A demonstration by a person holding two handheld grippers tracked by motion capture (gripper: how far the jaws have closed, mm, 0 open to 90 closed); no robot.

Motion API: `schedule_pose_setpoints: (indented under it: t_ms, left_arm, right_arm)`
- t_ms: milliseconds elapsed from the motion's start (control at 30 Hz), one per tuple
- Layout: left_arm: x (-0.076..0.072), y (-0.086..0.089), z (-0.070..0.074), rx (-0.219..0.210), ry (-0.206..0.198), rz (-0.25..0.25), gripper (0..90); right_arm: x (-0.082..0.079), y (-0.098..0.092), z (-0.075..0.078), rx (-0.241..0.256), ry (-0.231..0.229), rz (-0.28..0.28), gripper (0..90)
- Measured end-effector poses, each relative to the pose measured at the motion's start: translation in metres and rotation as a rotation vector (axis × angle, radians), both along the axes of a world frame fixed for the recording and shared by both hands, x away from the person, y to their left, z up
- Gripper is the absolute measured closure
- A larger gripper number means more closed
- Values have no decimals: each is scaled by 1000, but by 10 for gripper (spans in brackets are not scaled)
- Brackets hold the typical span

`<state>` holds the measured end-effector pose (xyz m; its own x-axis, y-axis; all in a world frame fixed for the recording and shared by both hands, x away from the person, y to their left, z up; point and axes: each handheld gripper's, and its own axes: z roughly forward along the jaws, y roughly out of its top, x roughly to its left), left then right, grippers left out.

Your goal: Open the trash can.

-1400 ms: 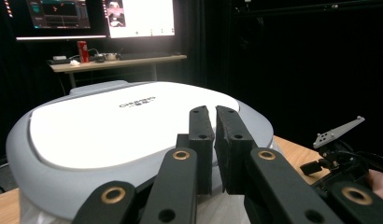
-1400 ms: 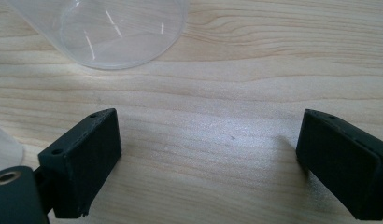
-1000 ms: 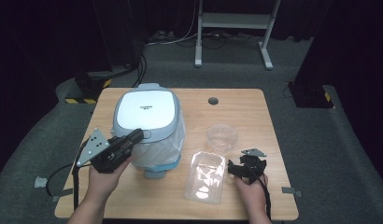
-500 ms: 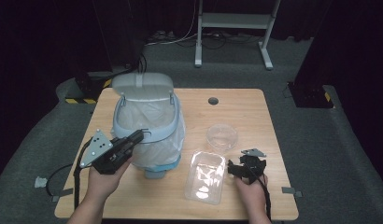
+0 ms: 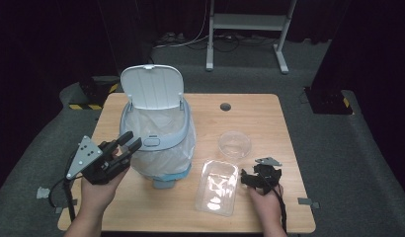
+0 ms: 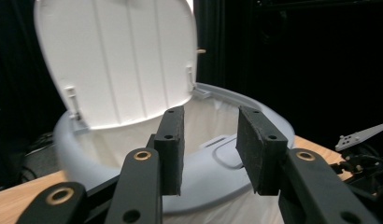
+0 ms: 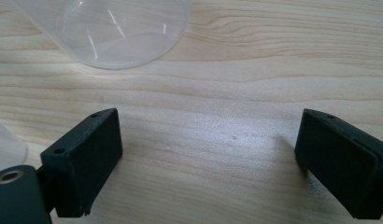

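Note:
A pale blue bin [image 5: 158, 143] lined with a white bag stands on the left half of the table, its white lid [image 5: 151, 86] raised upright at the back. My left gripper [image 5: 129, 142] hovers by the bin's front left rim, open, with nothing between its pads. The left gripper view looks past the left gripper [image 6: 210, 149] at the bin's rim [image 6: 227, 154] and the lid's underside [image 6: 119, 60]. My right gripper [image 5: 252, 177] rests low at the table's front right, open wide over bare wood. In its own view, the right gripper [image 7: 208, 158] is empty.
A clear round bowl [image 5: 234, 144] sits on the wooden table [image 5: 250, 113] just beyond the right gripper, also visible as the bowl [image 7: 119, 28]. A clear plastic tray [image 5: 218, 186] lies to its left, near the front edge. A small dark hole [image 5: 225, 106] marks the table's far side.
The bin's lid has swung from closed to fully upright. My left gripper has drawn slightly back from the bin's front. The right gripper has stayed put.

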<state>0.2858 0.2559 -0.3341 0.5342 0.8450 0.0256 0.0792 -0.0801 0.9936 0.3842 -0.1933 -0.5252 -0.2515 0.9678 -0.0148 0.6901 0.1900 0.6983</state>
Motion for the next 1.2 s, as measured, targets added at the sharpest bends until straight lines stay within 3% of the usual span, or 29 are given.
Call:
schedule_pose_setpoints:
  t_ms: [433, 667, 800, 867, 900, 933, 967, 1000, 1033, 1200]
  left_arm:
    - [-11, 34, -14, 23, 7, 96, 583]
    - [-11, 50, -41, 36, 53, 134, 585]
    - [-10, 55, -58, 36, 70, 146, 582]
    - [-9, 57, -72, 32, 85, 152, 577]
    - [-9, 57, -72, 32, 85, 152, 577]
    - [-10, 58, -83, 40, 96, 158, 577]
    - [-10, 58, -83, 40, 96, 158, 577]
    - [-11, 58, -88, 44, 100, 162, 577]
    - [-11, 59, -95, 45, 110, 163, 577]
    - [-9, 60, -128, 82, 167, 179, 569]
  right_arm:
    - [0, 0, 0, 1, 0, 0, 73]
    - [-2, 0, 0, 0, -3, 3, 81]
    - [-5, -2, 2, 3, -4, 5, 149]
    - [-10, -5, 7, 43, -2, 10, 178]
    - [-10, -5, 7, 43, -2, 10, 178]
    - [-16, -5, 13, 56, -29, 14, 191]
    - [-16, -5, 13, 56, -29, 14, 191]
    - [-22, -5, 21, 69, -68, 27, 212]
    - [-22, -5, 21, 69, -68, 27, 212]
    - [-39, 1, 44, 118, -175, 69, 267]
